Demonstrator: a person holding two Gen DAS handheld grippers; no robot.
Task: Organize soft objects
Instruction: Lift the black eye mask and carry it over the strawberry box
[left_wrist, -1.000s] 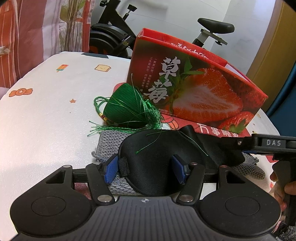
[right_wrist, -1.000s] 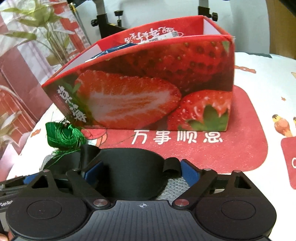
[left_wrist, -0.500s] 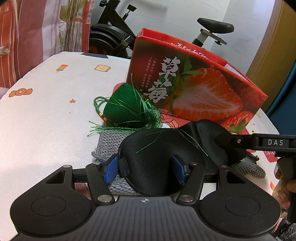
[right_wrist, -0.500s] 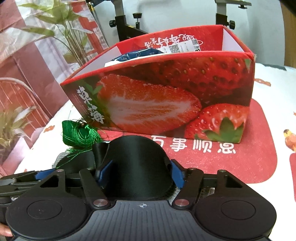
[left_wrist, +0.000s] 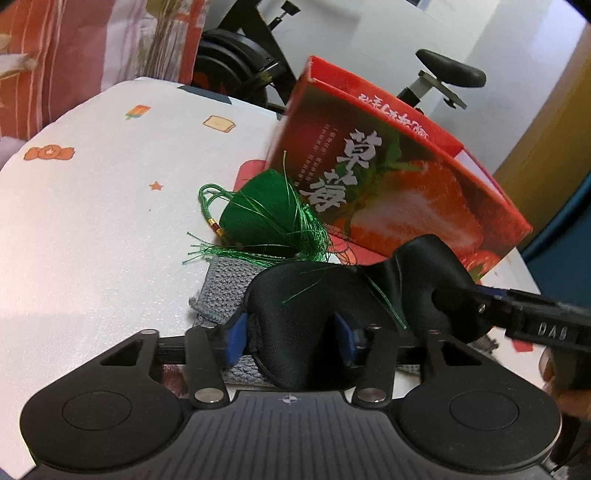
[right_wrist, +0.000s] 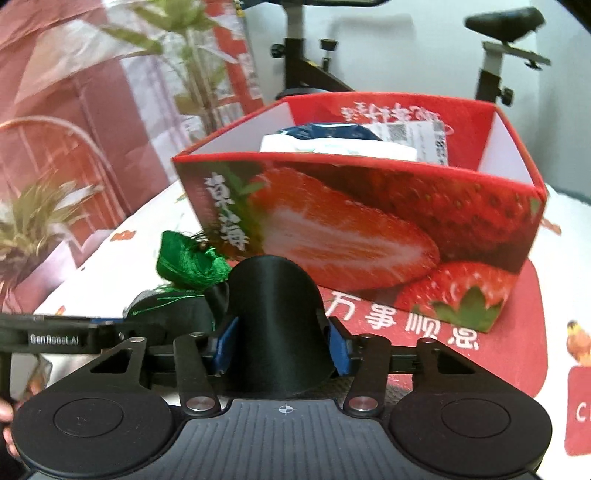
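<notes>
A black eye mask (left_wrist: 314, 295) lies across a grey knitted cloth (left_wrist: 225, 288) on the table. My left gripper (left_wrist: 290, 338) is closing, and its blue pads press on the mask's left end. The mask's right end (right_wrist: 275, 314) bulges up between the pads of my right gripper (right_wrist: 281, 345), which is also closing and presses on it. A green tasselled pouch (left_wrist: 258, 218) lies just beyond the mask, its threads trailing over it. Behind stands the open red strawberry box (right_wrist: 369, 229), with white and blue packets (right_wrist: 332, 144) inside.
The box stands on a red mat (right_wrist: 424, 332) over a white printed tablecloth (left_wrist: 92, 221). An exercise bike (left_wrist: 240, 77) and a red-striped curtain (left_wrist: 74, 55) are behind the table. A hand (left_wrist: 550, 365) shows at the right edge.
Both pairs of jaws have narrowed onto the mask. The right gripper has risen and rolled, bunching its end of the mask into a hump. The box's inside now shows.
</notes>
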